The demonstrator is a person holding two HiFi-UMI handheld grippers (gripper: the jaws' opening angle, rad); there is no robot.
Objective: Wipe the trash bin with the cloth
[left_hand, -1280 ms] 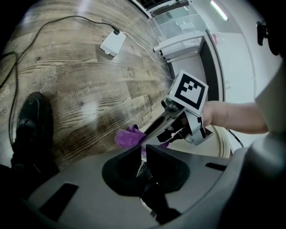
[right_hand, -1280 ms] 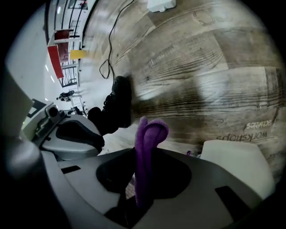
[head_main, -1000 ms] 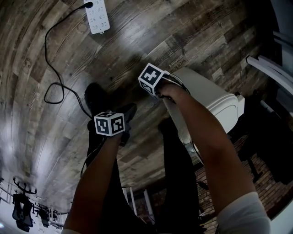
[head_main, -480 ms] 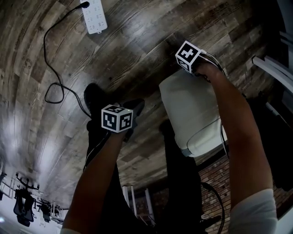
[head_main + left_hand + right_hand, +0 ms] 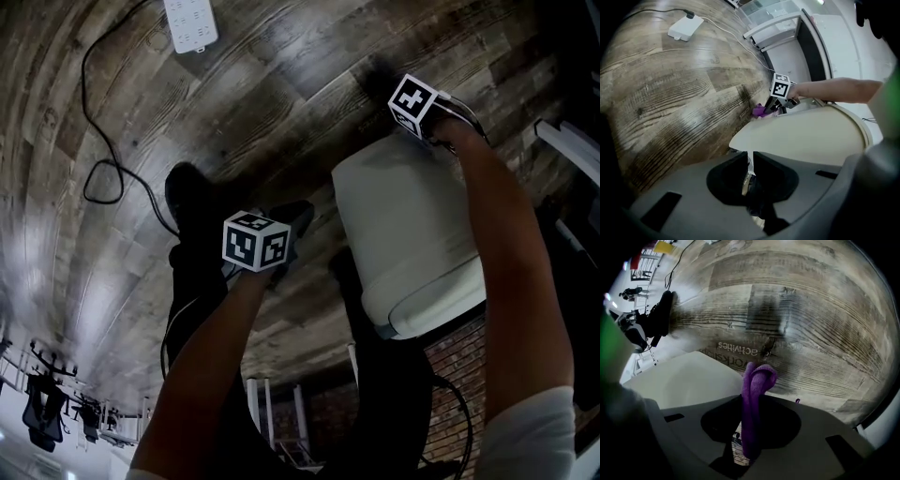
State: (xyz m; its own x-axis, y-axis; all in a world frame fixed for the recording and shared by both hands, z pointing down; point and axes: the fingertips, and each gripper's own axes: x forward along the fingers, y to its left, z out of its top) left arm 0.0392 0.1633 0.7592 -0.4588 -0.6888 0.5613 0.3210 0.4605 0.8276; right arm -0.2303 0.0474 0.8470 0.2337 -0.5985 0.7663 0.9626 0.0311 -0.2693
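A white trash bin (image 5: 403, 225) stands tilted on the wood floor, to the right of my legs. My right gripper (image 5: 415, 103) is at the bin's far end, shut on a folded purple cloth (image 5: 757, 380) that pokes out past its jaws over the bin's edge (image 5: 689, 380). The left gripper view shows the bin's side (image 5: 806, 140), with the cloth (image 5: 759, 110) and the right gripper (image 5: 777, 101) beyond it. My left gripper (image 5: 272, 246) hangs left of the bin, apart from it. Its jaws are shut, with only a thin white sliver between them (image 5: 749, 173).
A white power strip (image 5: 190, 23) lies on the floor at the far left, and its black cable (image 5: 94, 178) loops toward my dark shoes (image 5: 187, 202). White furniture (image 5: 778, 28) stands beyond the bin. Office chairs (image 5: 42, 422) are in the far corner.
My right gripper has gone from the bin's left side over to its far end, carrying the cloth. The left gripper drifted slightly right. The bin now sits more centrally in view.
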